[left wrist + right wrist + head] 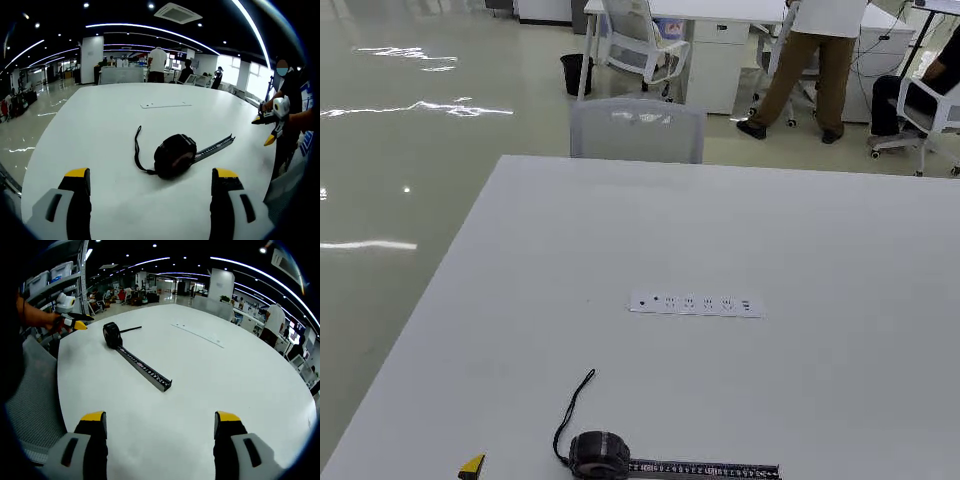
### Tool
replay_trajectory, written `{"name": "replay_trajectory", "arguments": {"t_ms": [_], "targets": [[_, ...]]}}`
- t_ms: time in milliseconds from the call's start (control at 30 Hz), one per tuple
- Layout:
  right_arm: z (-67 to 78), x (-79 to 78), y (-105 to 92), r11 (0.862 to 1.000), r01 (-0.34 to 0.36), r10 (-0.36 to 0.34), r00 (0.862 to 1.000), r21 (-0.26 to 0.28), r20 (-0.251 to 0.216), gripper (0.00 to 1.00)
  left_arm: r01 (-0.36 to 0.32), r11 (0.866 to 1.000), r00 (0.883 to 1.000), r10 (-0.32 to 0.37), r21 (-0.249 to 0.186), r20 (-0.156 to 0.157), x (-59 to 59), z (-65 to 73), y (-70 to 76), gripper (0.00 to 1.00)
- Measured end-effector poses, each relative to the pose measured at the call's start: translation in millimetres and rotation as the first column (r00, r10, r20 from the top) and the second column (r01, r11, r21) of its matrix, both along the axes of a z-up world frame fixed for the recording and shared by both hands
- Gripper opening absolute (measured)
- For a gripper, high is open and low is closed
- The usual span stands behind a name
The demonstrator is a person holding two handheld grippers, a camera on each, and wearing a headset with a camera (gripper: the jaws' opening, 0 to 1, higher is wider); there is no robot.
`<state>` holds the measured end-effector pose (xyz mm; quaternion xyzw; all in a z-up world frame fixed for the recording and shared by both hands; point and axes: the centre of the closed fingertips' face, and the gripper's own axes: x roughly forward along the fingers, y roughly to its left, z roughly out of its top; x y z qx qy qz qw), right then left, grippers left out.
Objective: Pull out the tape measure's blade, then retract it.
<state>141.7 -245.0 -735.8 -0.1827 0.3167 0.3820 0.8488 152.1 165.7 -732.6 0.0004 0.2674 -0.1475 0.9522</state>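
Left gripper and right gripper — both with jaws wide, holding nothing.
I see the black tape measure lying on the white table near the left jaws — its blade drawn out flat, touching neither gripper.

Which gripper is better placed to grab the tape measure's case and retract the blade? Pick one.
Left, probably. The left gripper, open, has the case close ahead, just beyond its jaws. The right gripper, also open, faces the free end of the blade, with the case at the far end.
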Motion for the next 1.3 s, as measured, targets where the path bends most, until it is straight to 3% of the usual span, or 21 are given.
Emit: {"name": "replay_trajectory", "arguments": {"t_ms": [100,300,367,567,600,633,767,967,1067,1167,1300], "targets": [[-1.7,3.6,6.1,0.999,-0.033,0.033,0.999,-0.015,-0.004,0.92,-0.014,1.000,1.000,0.013,-0.013,-0.012,4.4,-0.6,-8.4,0.99],[-2.0,13.5,17.7,0.994,-0.099,0.099,0.995,-0.054,-0.004,0.85,-0.009,1.000,1.000,0.009,0.030,0.008,13.3,5.3,-33.4,0.99],[-3.3,15.5,20.9,0.989,-0.126,0.125,0.992,-0.076,-0.005,0.83,-0.021,0.999,0.999,0.020,0.045,0.027,18.1,7.6,-30.5,0.99],[-3.7,28.0,33.0,0.982,-0.172,0.171,0.985,-0.084,-0.017,0.80,-0.036,0.999,0.999,0.036,0.014,0.007,27.3,0.6,-42.0,0.99],[-4.0,29.9,34.0,0.980,-0.178,0.176,0.984,-0.085,-0.021,0.79,-0.041,0.999,0.999,0.041,-0.008,0.005,28.9,0.8,-44.4,0.99],[-4.1,32.1,35.2,0.978,-0.186,0.184,0.983,-0.090,-0.024,0.79,-0.069,0.995,0.998,0.068,-0.076,-0.010,30.7,0.5,-49.1,0.99],[-4.9,39.0,37.1,0.970,-0.218,0.215,0.976,-0.110,-0.034,0.77,-0.078,0.996,0.997,0.078,-0.051,-0.011,35.5,-4.0,-51.5,0.99],[-11.9,46.9,42.4,0.949,-0.278,0.272,0.960,-0.145,-0.065,0.70,-0.082,0.997,0.997,0.082,-0.008,-0.002,39.9,-9.2,-56.4,0.99],[-14.9,49.2,48.6,0.937,-0.315,0.304,0.948,-0.151,-0.089,0.69,-0.081,0.996,0.997,0.081,-0.029,-0.010,43.2,-13.1,-62.1,0.99],[-18.2,52.1,53.2,0.909,-0.374,0.360,0.927,-0.182,-0.105,0.66,-0.079,0.997,0.997,0.079,-0.014,-0.010,44.9,-17.6,-65.9,0.99],[-22.1,58.6,59.8,0.886,-0.418,0.397,0.908,-0.202,-0.134,0.62,-0.090,0.996,0.996,0.090,-0.003,-0.003,48.8,-20.3,-68.4,0.99]]}}
